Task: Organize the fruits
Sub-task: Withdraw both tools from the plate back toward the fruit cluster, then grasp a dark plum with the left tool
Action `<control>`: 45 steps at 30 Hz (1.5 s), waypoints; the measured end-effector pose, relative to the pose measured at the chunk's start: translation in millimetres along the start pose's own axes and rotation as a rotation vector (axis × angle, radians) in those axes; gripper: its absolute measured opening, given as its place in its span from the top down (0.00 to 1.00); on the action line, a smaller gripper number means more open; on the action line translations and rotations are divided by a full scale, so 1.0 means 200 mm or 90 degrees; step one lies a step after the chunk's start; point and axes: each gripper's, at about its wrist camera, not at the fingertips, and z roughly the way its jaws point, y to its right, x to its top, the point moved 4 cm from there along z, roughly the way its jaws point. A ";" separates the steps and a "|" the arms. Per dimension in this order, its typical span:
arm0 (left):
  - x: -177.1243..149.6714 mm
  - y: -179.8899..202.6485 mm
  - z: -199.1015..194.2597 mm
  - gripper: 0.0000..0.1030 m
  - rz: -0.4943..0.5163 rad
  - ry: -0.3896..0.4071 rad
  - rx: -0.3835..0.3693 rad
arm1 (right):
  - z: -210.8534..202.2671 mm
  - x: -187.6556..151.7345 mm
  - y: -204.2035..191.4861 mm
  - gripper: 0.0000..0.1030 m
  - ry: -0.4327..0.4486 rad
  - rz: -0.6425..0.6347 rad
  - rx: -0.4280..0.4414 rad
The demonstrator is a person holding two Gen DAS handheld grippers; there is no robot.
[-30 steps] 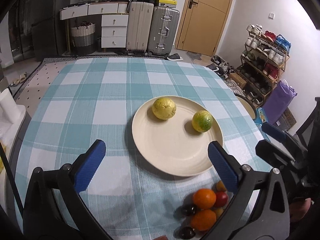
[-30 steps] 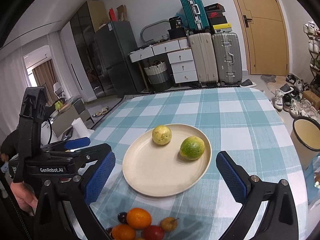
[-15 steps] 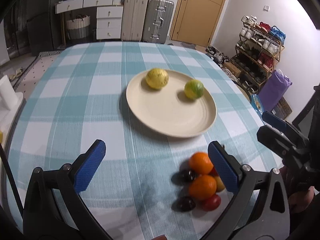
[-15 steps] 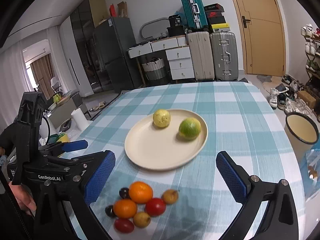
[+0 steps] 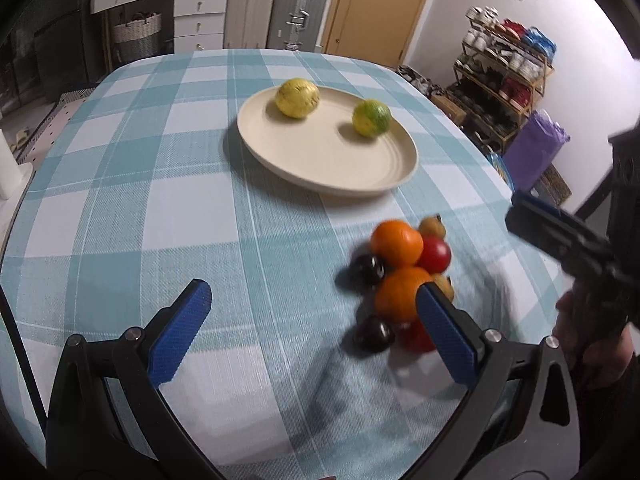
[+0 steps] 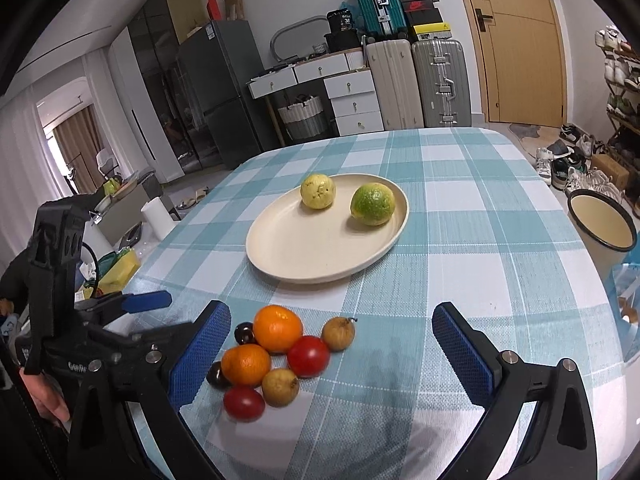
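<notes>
A cream plate (image 6: pixel 304 256) (image 5: pixel 332 168) on the checked tablecloth holds a yellow fruit (image 6: pixel 318 191) (image 5: pixel 297 97) and a green fruit (image 6: pixel 373 204) (image 5: pixel 371 117). Nearer me lies a cluster of small fruits: two oranges (image 6: pixel 277 328) (image 5: pixel 396 242), red tomatoes (image 6: pixel 308 356), dark plums (image 6: pixel 244 333) and brownish fruits (image 6: pixel 338 333). My left gripper (image 5: pixel 320 332) is open and empty, its right finger just in front of the cluster. My right gripper (image 6: pixel 326 356) is open and empty above the cluster's right side.
The table edge drops off at the right, with a cream basin (image 6: pixel 602 224) and a shoe rack (image 5: pixel 504 68) on the floor beyond. Suitcases (image 6: pixel 416 76), drawers and a door stand at the back. The left gripper also shows in the right wrist view (image 6: pixel 120 308).
Both grippers have pulled back toward me from the plate, so the fruit cluster has come into full view. Both stay open and empty.
</notes>
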 end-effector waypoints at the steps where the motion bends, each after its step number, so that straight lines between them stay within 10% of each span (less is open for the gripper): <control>1: -0.01 0.00 0.00 0.01 0.005 -0.002 -0.003 | 0.00 0.00 0.00 0.00 0.001 0.000 0.000; 9: -0.08 0.04 0.05 0.02 0.032 -0.031 -0.026 | -0.01 -0.01 0.01 0.00 -0.002 0.009 0.004; 32: -0.11 0.11 0.10 0.69 0.051 -0.081 -0.170 | -0.02 -0.07 0.02 0.00 -0.015 0.019 0.006; 45: -0.13 0.05 0.11 0.79 0.031 -0.085 -0.189 | -0.01 -0.09 0.01 0.00 -0.021 0.021 0.010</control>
